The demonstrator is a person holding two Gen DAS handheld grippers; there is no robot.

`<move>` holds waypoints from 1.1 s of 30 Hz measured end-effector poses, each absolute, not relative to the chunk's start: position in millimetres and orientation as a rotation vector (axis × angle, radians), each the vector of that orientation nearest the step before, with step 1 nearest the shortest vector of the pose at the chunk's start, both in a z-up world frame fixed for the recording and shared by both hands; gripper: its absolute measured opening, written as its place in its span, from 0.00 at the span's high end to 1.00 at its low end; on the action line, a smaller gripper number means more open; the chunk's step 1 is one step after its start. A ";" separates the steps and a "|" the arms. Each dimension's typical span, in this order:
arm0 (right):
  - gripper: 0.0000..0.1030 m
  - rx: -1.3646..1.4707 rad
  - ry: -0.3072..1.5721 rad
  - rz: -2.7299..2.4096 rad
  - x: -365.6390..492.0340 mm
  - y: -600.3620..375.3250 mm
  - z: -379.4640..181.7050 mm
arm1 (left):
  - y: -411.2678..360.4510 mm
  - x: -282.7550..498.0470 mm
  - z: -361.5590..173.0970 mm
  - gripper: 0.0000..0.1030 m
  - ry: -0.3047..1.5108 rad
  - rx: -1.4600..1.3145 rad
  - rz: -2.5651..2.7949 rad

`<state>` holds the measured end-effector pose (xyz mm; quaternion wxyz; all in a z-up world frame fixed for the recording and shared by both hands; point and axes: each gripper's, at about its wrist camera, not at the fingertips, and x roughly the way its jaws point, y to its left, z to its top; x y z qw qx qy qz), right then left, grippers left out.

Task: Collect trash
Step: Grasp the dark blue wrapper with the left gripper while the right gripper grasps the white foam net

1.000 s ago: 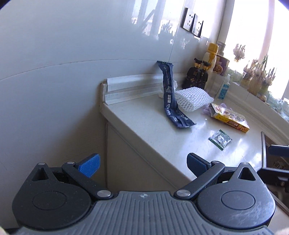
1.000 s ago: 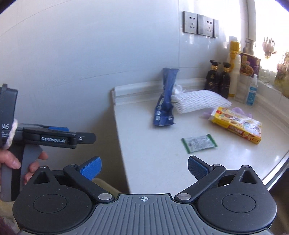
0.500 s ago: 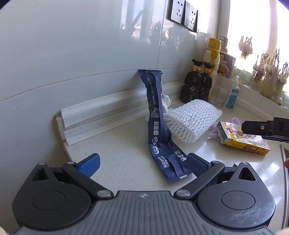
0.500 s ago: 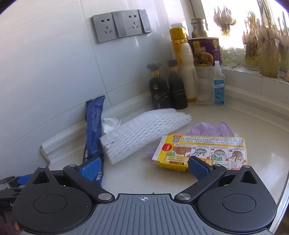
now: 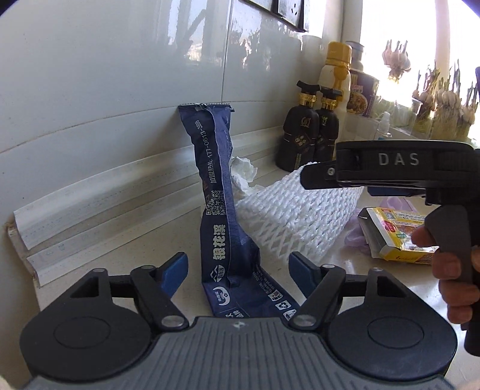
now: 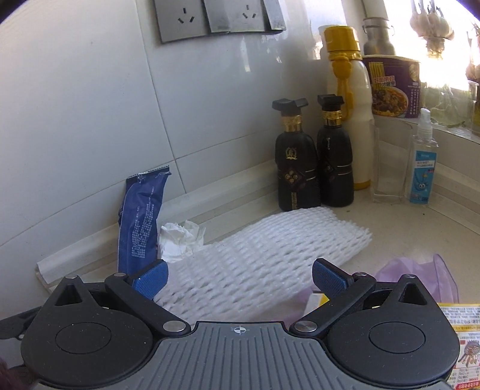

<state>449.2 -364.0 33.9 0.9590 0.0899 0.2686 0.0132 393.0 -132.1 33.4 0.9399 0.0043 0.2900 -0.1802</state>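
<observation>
A long dark blue wrapper (image 5: 220, 216) leans against the wall, its lower end lying on the counter. My left gripper (image 5: 238, 270) is open, its fingers either side of that lower end, not touching. A white foam net (image 6: 264, 264) lies beside it; my right gripper (image 6: 240, 277) is open just above its near end. A crumpled white tissue (image 6: 180, 237) sits between wrapper (image 6: 141, 222) and net. A yellow box (image 5: 399, 234) lies on a purple bag (image 6: 420, 270) at right. The right gripper's body (image 5: 405, 168) shows in the left wrist view.
Two black bottles (image 6: 315, 168), a white bottle with a yellow cap (image 6: 351, 114), a noodle cup (image 6: 393, 87), a glass (image 6: 388, 168) and a small spray bottle (image 6: 423, 162) stand in the back corner. The tiled wall carries sockets (image 6: 210, 21). The counter's left edge (image 5: 21, 240) is close.
Both grippers moved forward over the counter. The left one came down around the blue wrapper's lower end; the right one moved from above the yellow box to the foam net. Both stayed open.
</observation>
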 end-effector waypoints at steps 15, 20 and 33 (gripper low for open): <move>0.53 0.202 0.621 -0.067 471.4 -354.8 3.1 | -119.6 400.6 36.3 0.80 0.663 -0.123 -0.300; 0.89 0.210 0.626 -0.079 462.6 -367.8 3.9 | -125.4 396.5 42.0 0.87 0.659 -0.108 -0.308; 0.59 0.406 0.673 -0.035 429.0 -390.6 40.8 | -127.5 384.3 60.9 0.90 0.683 -0.055 -0.292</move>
